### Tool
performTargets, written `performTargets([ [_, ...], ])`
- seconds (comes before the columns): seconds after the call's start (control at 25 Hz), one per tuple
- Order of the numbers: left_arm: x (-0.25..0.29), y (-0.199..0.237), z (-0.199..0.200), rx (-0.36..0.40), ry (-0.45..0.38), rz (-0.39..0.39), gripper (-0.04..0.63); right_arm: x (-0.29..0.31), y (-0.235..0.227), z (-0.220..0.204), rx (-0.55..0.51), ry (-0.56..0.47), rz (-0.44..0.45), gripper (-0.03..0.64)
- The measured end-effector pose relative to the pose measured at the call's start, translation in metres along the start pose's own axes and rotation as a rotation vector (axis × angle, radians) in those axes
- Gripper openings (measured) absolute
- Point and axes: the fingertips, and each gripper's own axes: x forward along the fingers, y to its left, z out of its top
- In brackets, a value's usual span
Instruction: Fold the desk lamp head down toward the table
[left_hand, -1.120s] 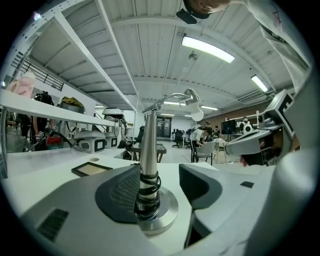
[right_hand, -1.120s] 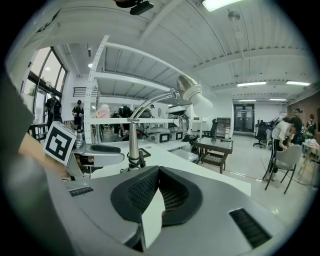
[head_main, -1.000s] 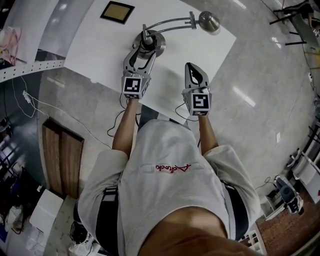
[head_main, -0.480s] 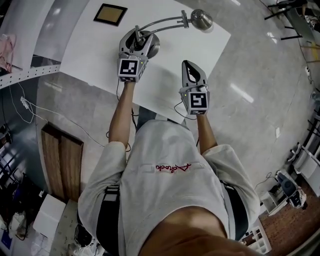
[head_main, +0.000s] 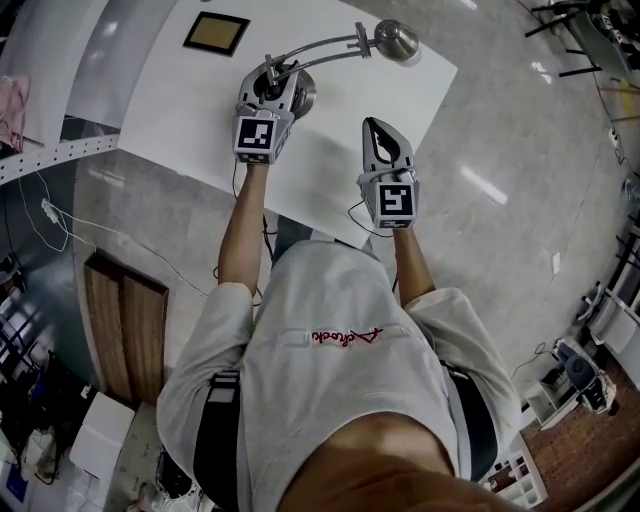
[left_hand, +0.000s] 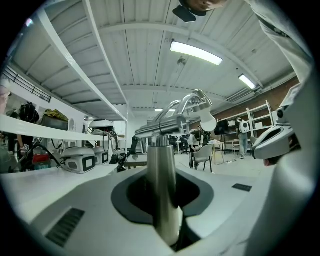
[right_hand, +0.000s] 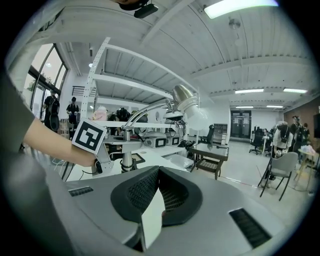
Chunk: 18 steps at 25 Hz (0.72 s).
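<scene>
The desk lamp has a round chrome base (head_main: 303, 97), an upright post (left_hand: 161, 185), a curved arm (head_main: 320, 47) and a chrome head (head_main: 397, 40) raised out to the right. It stands on the white table (head_main: 190, 110). My left gripper (head_main: 270, 82) is at the base with the post between its jaws. The jaws are closing and its pads meet the post in the left gripper view. My right gripper (head_main: 379, 130) hovers over the table's near part, shut with nothing in it. The right gripper view shows the lamp head (right_hand: 184, 95) up and to the left.
A dark square plate (head_main: 216, 33) lies on the table's far left. The table's near edge runs just in front of both grippers. A cable (head_main: 60, 215) trails on the floor at left. Shelves and benches stand beyond the table.
My left gripper moved forward to the lamp's post and its jaws narrowed around it. The right gripper kept still.
</scene>
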Motion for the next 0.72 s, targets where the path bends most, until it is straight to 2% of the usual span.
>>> performTargets([
  [0.2,-0.001,0.0,0.0,-0.003,-0.006,0.002,0.107,0.001,0.003,0.006,-0.187,0.008,-0.038,0.029],
  [0.4,-0.001,0.001,0.002,-0.001,-0.008,0.002,0.107,0.003,0.005,0.01,-0.27,0.008,-0.045,0.029],
  [0.48,-0.001,0.001,0.001,-0.003,-0.008,0.0,0.107,0.003,0.004,0.015,-0.242,-0.01,-0.045,0.029],
  [0.6,0.0,0.0,0.001,-0.004,-0.009,-0.002,0.107,0.003,-0.005,0.031,-0.139,-0.037,-0.051,0.029],
  [0.72,0.0,0.001,0.001,0.005,0.005,-0.004,0.107,0.004,-0.013,0.054,-0.103,-0.077,-0.062,0.029],
])
